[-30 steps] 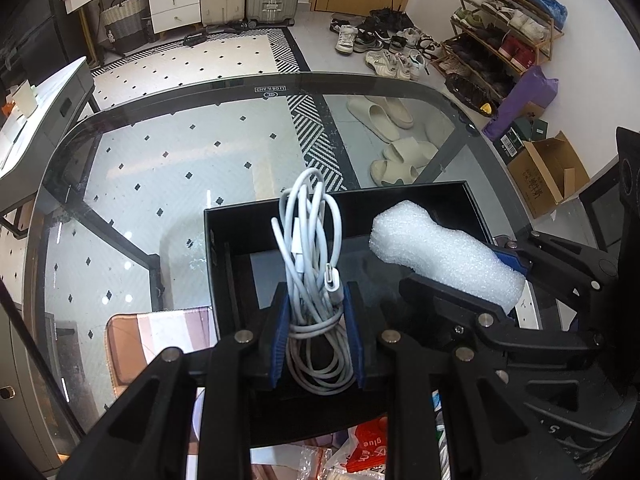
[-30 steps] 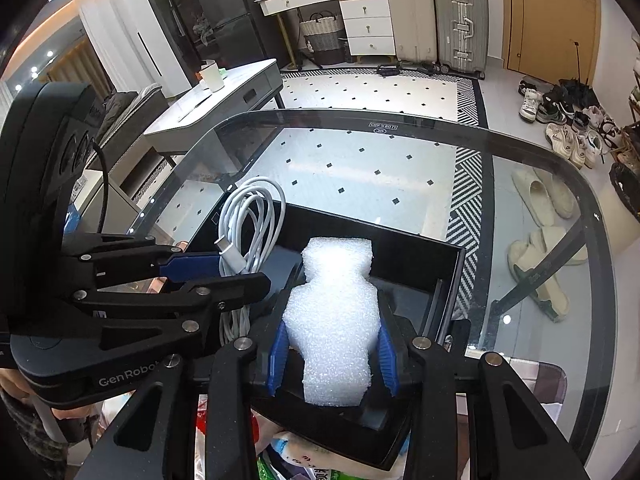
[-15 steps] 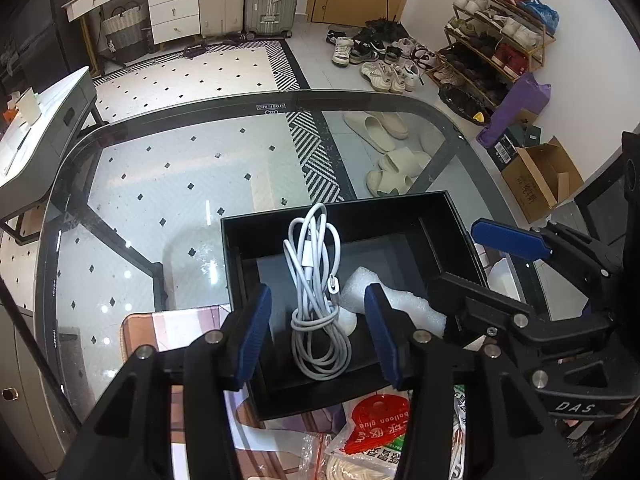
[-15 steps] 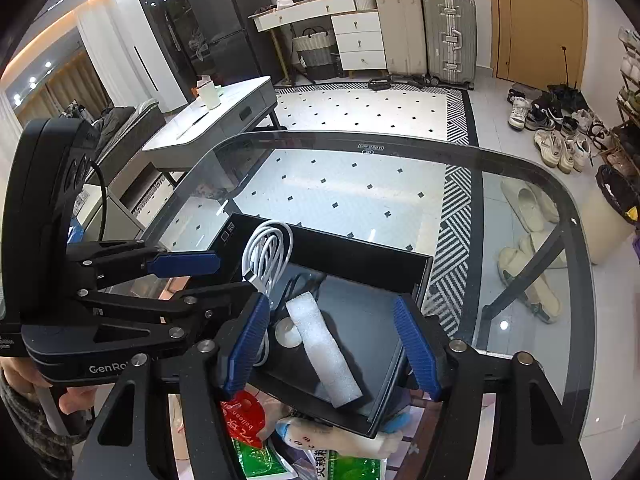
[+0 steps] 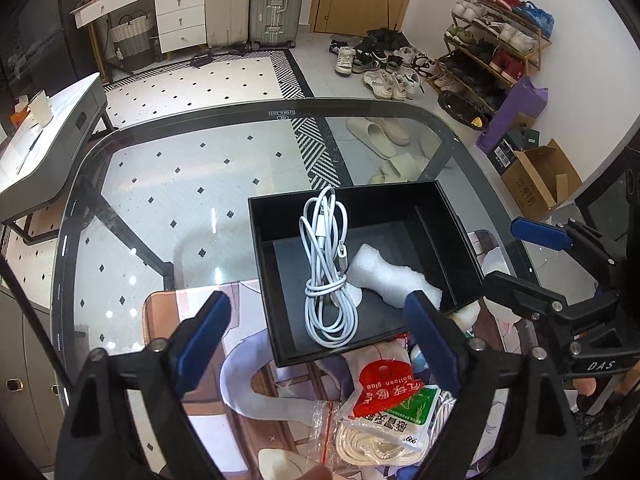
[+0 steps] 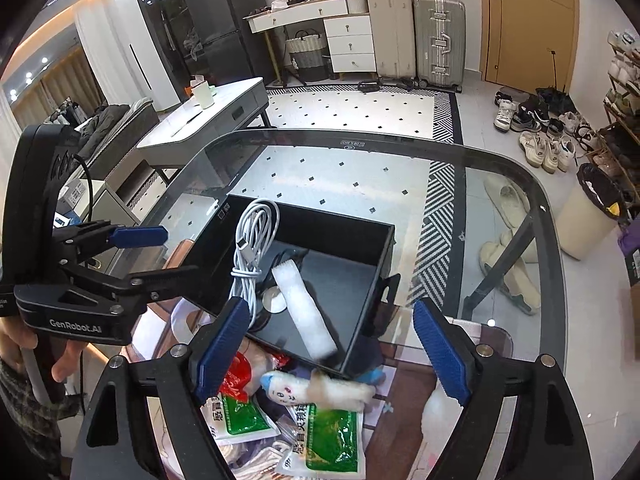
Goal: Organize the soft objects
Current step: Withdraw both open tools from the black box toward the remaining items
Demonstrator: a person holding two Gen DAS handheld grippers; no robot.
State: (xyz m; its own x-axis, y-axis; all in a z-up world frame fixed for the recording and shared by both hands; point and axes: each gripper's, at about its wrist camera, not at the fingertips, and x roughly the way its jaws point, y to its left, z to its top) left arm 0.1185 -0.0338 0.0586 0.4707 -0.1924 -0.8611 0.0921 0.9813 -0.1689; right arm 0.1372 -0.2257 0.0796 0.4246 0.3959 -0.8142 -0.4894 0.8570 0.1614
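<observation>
Left gripper (image 5: 316,330) jaws opening, nothing between the pads; same for right gripper (image 6: 330,346), widening and empty. Both hang above the near edge of the black box (image 5: 460,240) on the glass table (image 5: 180,200). Done so far, judging by layout: white cable (image 5: 326,264), bundled in a loose coil, lies in the box's left half, top loop leaning on the far wall; foam piece (image 5: 390,276), a white dented strip, lies flat beside it, touching. Left to do: packets (image 6: 336,436) and a small plush (image 6: 316,392) lie piled near the box, outside it.
</observation>
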